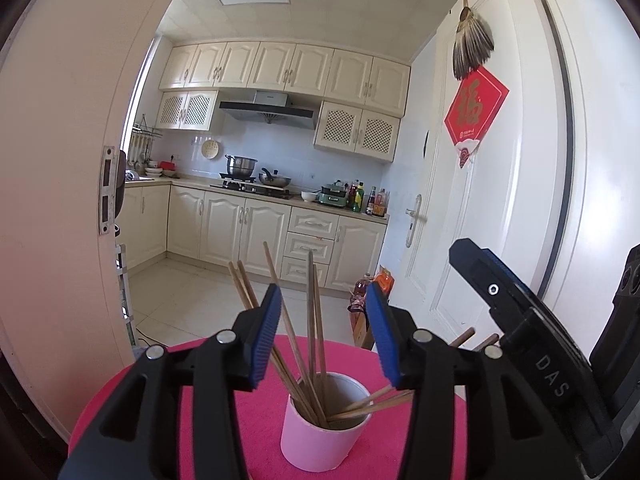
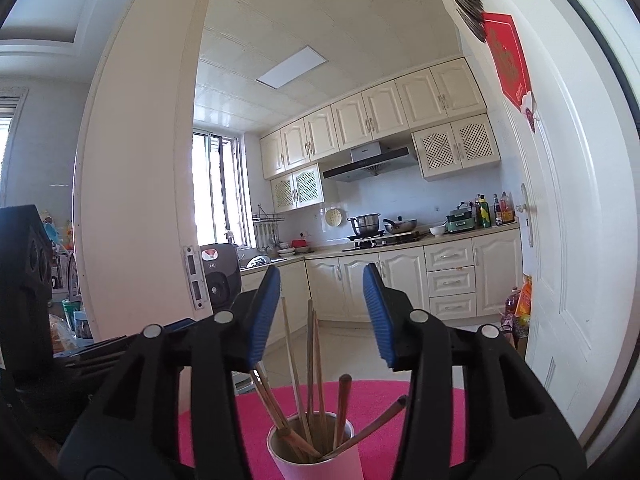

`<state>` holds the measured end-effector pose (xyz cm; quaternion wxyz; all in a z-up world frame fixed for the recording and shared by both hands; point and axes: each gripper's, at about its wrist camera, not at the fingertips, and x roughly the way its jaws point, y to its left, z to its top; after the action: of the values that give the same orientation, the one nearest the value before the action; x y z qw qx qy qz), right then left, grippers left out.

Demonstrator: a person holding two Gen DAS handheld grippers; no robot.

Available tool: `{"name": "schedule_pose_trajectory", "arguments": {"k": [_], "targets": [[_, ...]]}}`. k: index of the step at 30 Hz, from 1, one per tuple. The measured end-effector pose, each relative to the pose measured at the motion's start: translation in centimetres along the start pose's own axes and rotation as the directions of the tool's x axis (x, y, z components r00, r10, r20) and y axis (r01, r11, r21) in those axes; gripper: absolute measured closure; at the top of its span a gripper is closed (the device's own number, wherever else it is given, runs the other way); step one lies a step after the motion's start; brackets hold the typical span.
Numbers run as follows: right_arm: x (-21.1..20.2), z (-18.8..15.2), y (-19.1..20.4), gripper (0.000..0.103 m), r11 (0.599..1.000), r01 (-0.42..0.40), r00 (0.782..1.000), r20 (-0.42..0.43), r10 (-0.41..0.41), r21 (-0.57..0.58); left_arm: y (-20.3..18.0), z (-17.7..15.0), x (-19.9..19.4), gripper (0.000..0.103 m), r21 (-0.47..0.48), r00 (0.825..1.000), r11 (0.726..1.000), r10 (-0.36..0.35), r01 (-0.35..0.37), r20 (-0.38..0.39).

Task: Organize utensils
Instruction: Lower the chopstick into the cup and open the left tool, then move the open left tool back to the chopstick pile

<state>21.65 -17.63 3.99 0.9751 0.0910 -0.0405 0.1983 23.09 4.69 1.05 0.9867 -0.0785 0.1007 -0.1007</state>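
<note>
Two black grippers with blue ribbed pads hover side by side over a pale pink-and-white cylindrical cup (image 1: 324,424) that stands on a round table covered in bright pink cloth (image 1: 224,432). The left gripper (image 1: 326,334) stands with its jaws apart and nothing pressed between them, and the right gripper (image 2: 316,318) is the same, spread and empty. The bundle of brown wooden chopsticks (image 1: 308,344) sits in the cup just below and ahead of both sets of fingertips, fanned out loosely, some upright and some leaning far toward the right gripper's side. The risk I see is in that fan: any pad that drops or swings across the leaning sticks could lever the light cup over or flick a stick onto the cloth, and the two tools are near enough to knock each other. As for writing, the body of the right gripper seen beside the left one carries the letters "DAS" (image 1: 552,378); the red diamond paper decoration (image 1: 476,110) on the white door ahead bears a gold character, with small print under it too fine to read.
</note>
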Motion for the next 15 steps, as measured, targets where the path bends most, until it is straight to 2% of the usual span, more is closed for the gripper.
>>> {"name": "schedule_pose_trajectory", "arguments": {"k": [15], "targets": [[-6.2,-0.1,1.3,0.052,0.998,0.065,0.995,-0.073,-0.065,-0.002,-1.7,-1.0,-6.5,0.052,0.070,0.998,0.996,0.053,-0.051,-0.025]]}}
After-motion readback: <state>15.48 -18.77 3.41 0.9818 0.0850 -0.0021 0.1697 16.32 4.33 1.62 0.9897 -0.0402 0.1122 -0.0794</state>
